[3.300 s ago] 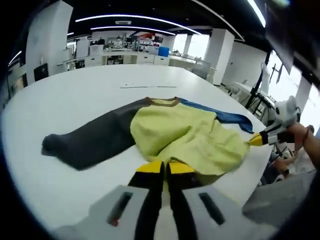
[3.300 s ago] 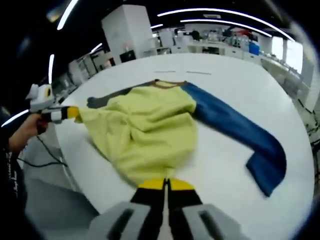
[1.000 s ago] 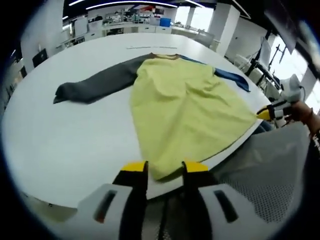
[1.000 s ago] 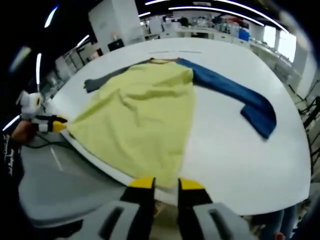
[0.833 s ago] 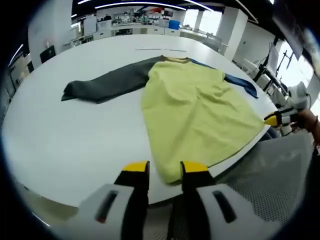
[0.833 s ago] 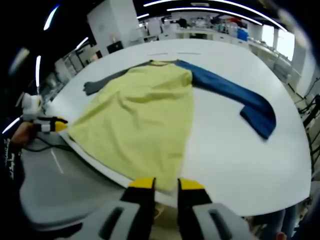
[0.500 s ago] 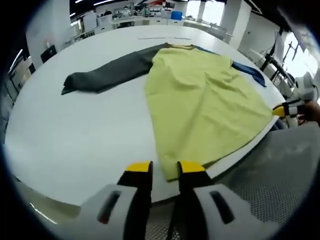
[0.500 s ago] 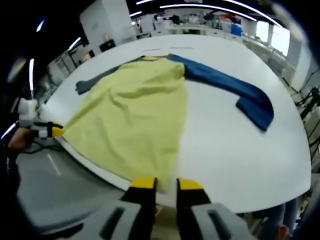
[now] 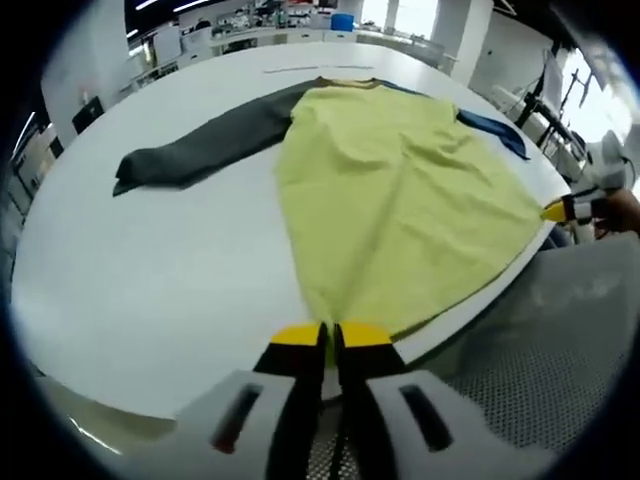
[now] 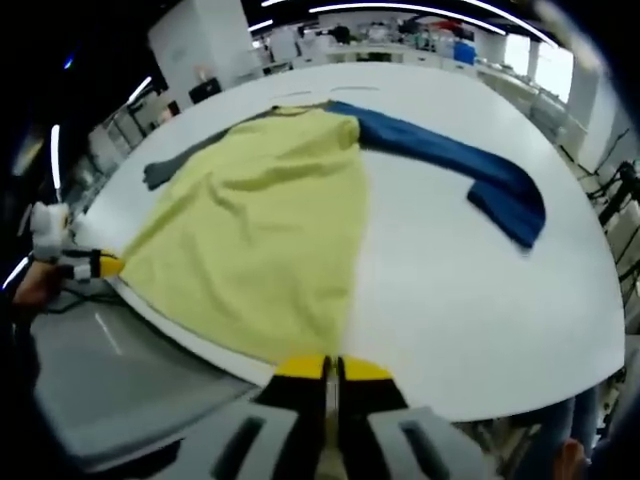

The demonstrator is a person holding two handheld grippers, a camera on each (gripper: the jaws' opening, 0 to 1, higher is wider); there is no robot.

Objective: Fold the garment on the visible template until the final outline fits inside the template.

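A long-sleeved garment lies flat on the white round table [image 9: 150, 270], its yellow body [image 9: 400, 190] between a grey sleeve [image 9: 200, 155] and a blue sleeve [image 9: 490, 125]. My left gripper [image 9: 328, 335] is shut on one corner of the yellow hem at the table's near edge. The right gripper [image 9: 553, 210] comes in from the right at the other hem corner. In the right gripper view, my right gripper [image 10: 330, 368] is shut on its hem corner below the yellow body [image 10: 260, 220]. The blue sleeve [image 10: 450, 165] stretches right, and the left gripper [image 10: 108, 266] holds the far corner.
Thin line marks [image 9: 300, 70] lie on the table beyond the collar. A hand [image 9: 622, 210] holds the right gripper. Grey mesh material [image 9: 560, 340] sits below the table's near edge. Desks and shelving stand in the background. Bare table [image 10: 470, 300] lies right of the garment.
Both grippers, open at the hem corners half a second ago, have shut on the hem. The garment, crumpled 3.3 s ago, now lies spread out flat.
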